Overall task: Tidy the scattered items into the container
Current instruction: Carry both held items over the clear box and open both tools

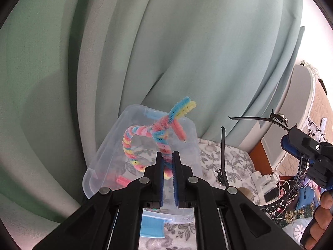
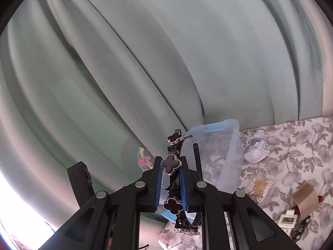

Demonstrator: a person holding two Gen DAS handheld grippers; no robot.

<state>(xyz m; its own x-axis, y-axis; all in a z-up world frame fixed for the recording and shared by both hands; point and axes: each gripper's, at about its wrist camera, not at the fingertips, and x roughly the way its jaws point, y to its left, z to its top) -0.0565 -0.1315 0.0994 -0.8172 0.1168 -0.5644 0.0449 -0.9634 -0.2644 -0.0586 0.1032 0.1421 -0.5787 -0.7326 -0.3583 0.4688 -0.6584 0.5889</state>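
Note:
My left gripper (image 1: 168, 157) is shut on a twisted loop of pink, blue and yellow pipe cleaners (image 1: 145, 133), held in the air over a clear plastic container (image 1: 108, 145) with blue latches. My right gripper (image 2: 170, 163) is shut on a black headband with black clover ornaments (image 2: 171, 164), raised in front of the same container (image 2: 231, 152). In the left wrist view the right gripper (image 1: 291, 131) hangs at the right with the headband's thin black ends (image 1: 223, 156) curving out. The pipe cleaners (image 2: 142, 160) and the left gripper body (image 2: 80, 181) show at the left of the right wrist view.
A floral sheet (image 2: 291, 158) covers the surface. On it lie crumpled paper (image 2: 257, 148), a bag of cotton swabs (image 2: 261, 187), a roll of brown tape (image 2: 305, 200) and a small white item (image 2: 288, 219). A pale green curtain (image 1: 166, 52) hangs behind. A pink item (image 1: 122, 180) lies inside the container.

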